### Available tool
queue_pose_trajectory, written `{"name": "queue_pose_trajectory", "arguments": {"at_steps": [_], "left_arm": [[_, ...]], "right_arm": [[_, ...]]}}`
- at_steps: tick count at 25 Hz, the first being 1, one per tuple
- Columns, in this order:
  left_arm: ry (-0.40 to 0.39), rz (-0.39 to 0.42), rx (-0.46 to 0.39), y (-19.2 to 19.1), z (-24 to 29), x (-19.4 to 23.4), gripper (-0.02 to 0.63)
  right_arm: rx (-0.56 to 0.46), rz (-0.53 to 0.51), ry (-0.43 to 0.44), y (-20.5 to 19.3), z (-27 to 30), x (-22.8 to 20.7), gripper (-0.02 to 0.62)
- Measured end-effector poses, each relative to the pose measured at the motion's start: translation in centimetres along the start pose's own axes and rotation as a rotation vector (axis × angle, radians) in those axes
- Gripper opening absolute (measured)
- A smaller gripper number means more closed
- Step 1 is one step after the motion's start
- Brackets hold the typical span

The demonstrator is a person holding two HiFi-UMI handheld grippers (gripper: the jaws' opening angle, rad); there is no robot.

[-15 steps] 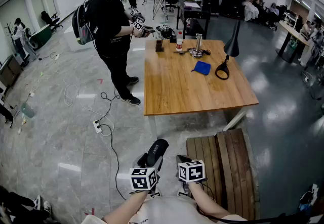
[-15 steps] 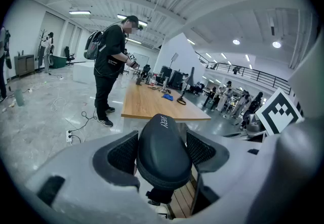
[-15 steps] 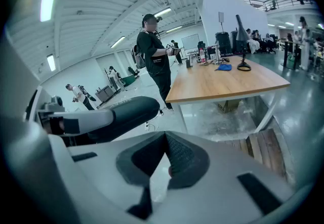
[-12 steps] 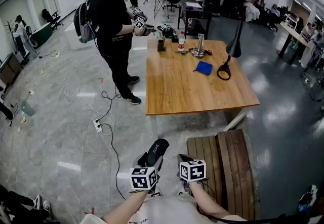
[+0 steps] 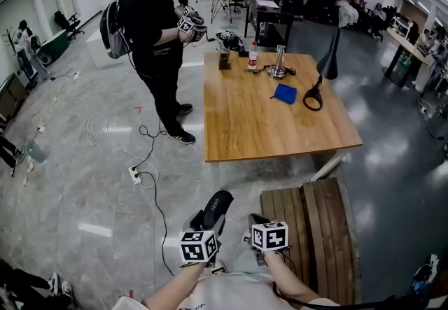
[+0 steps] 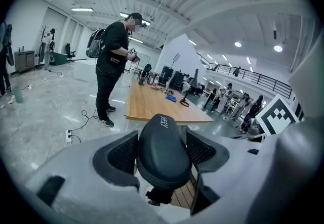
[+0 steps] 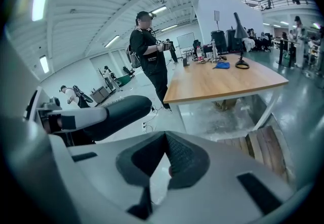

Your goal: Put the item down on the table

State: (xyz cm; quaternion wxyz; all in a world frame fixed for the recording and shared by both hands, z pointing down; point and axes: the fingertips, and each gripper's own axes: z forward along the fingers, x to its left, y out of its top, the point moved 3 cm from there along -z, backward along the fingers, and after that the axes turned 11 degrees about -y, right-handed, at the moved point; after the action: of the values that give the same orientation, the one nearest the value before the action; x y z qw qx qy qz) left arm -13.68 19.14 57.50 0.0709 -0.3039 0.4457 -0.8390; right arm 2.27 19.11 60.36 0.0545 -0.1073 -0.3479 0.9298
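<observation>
Left hand-held gripper (image 5: 208, 222) is clamped on a black oblong case (image 5: 218, 205), with the pads on its two long sides and the jaws spread wide around it. Right hand-held gripper (image 5: 257, 222) is closed with nothing in it and sits beside the left one.

The case is in the air, well short of the counter (image 5: 273, 127), off its near edge. Its long axis runs out from the jaws toward that near edge. The left one carries it, so the left does the placing; judged move is straight ahead.

The near half of the counter is bare wood. A blue cloth (image 5: 284, 94), lamp (image 5: 320, 74) and bottle (image 5: 253, 57) are at its far end. A slatted bench (image 5: 308, 231) lies before the near right corner, a person (image 5: 155, 29) stands at the far left corner, and a floor cable (image 5: 150, 161) runs off the left side.
</observation>
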Motion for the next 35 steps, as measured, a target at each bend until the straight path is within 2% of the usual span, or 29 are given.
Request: {"name": "queue_pose_trajectory", "arguments": {"at_steps": [6,12,18,27,35], "left_arm": [[0.026,-0.021,-0.005,2.3,4.9,1.9,0.308],[0.069,-0.029,-0.027,7.3,11.4,3.6,0.308],[0.095,-0.021,-0.047,12.0,17.7,3.3,0.308],[0.11,-0.055,-0.036,14.7,21.7,5.3,0.308],[0.082,-0.013,-0.015,18.0,23.8,8.4,0.308]], "right_arm": [[0.007,-0.01,0.035,4.1,4.6,-1.7,0.003],[-0.006,-0.047,0.07,11.8,9.6,-5.0,0.003],[-0.009,-0.081,0.101,18.0,13.0,-8.4,0.003],[0.012,-0.097,0.11,22.2,16.7,-9.1,0.003],[0.004,-0.058,0.09,25.5,19.6,-7.9,0.003]]}}
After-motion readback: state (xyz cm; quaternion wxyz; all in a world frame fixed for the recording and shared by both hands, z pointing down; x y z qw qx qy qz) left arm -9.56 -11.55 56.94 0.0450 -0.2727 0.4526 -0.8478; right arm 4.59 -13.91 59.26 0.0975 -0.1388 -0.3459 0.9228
